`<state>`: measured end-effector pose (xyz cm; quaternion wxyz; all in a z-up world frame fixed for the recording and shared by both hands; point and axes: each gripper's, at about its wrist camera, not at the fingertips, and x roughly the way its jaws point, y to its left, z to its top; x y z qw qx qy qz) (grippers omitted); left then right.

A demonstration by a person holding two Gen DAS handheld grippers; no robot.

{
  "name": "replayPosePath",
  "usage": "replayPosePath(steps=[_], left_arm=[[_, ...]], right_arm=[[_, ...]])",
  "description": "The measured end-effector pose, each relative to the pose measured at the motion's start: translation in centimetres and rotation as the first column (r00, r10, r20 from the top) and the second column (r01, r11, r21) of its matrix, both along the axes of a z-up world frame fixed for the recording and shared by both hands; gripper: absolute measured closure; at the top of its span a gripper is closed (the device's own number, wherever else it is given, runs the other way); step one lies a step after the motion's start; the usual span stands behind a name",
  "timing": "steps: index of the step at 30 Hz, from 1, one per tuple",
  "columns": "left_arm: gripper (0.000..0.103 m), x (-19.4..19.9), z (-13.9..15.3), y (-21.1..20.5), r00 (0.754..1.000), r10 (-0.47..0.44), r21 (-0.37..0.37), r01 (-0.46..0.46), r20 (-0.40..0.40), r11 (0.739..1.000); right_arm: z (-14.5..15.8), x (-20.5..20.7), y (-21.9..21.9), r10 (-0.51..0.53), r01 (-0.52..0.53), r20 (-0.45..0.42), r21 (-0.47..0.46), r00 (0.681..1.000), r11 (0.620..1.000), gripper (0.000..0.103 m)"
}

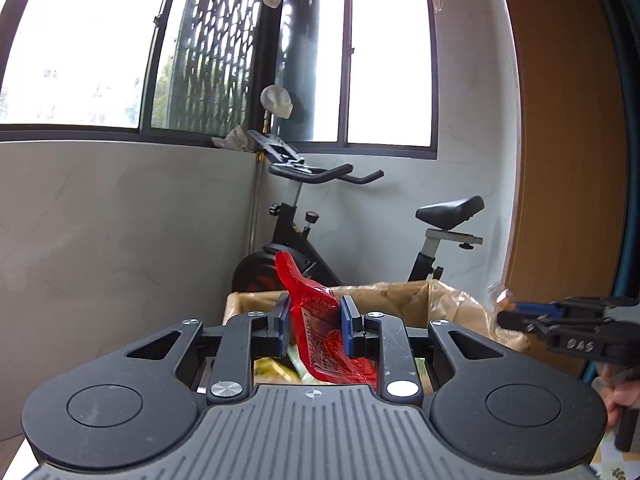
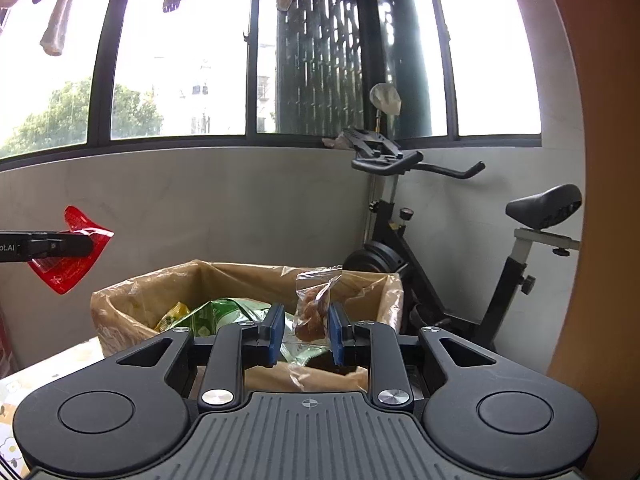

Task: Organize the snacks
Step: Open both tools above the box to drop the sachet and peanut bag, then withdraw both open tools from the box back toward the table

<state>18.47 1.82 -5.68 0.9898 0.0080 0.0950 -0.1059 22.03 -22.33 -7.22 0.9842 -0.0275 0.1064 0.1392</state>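
Note:
My left gripper (image 1: 315, 322) is shut on a red snack packet (image 1: 316, 312), which sticks up and trails down between the blue pads, raised above the cardboard box (image 1: 424, 300). In the right wrist view the same red snack packet (image 2: 70, 248) hangs from the left gripper (image 2: 90, 245) at the far left. My right gripper (image 2: 306, 330) is shut on a clear bag of brown snacks (image 2: 310, 312), held over the plastic-lined cardboard box (image 2: 120, 300). Green and yellow snack packs (image 2: 216, 314) lie inside the box. The right gripper (image 1: 506, 312) shows at the right edge of the left wrist view.
The box stands on a patterned tabletop (image 2: 24, 384). Behind it are an exercise bike (image 2: 460, 248), a grey wall (image 2: 200, 208) and large windows. A wooden panel (image 1: 568, 160) runs along the right side. A hand (image 1: 622, 392) holds the right gripper.

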Motion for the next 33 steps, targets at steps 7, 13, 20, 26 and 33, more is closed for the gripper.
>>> replayPosePath(steps=[7, 13, 20, 26, 33], left_arm=[[0.077, 5.1, -1.0, -1.4, 0.998, 0.008, 0.06, -0.004, -0.057, 0.998], [0.073, 7.7, -2.4, -1.3, 0.987, -0.008, 0.062, 0.019, -0.161, 0.998], [0.031, 6.4, -2.8, -0.5, 0.984, -0.037, 0.066, 0.049, -0.172, 0.997], [0.024, 4.7, -2.4, 1.4, 0.984, -0.039, 0.016, 0.043, -0.174, 0.999], [0.022, 1.8, -2.8, 2.7, 0.984, -0.06, -0.026, 0.056, -0.168, 0.998]], right_arm=[[-0.6, 5.6, 2.8, -0.052, 0.044, -0.117, -0.067, 0.992, 0.997, 0.081], [-1.5, 6.5, 4.1, -0.077, 0.058, -0.179, -0.111, 0.981, 0.992, 0.07], [-1.8, 4.4, 2.8, -0.086, 0.078, -0.177, -0.049, 0.98, 0.996, 0.061], [-1.3, 1.2, 1.9, -0.07, 0.063, -0.126, -0.06, 0.99, 0.996, 0.054], [-1.3, -2.6, 1.2, -0.074, 0.07, -0.073, -0.047, 0.995, 0.996, 0.051]])
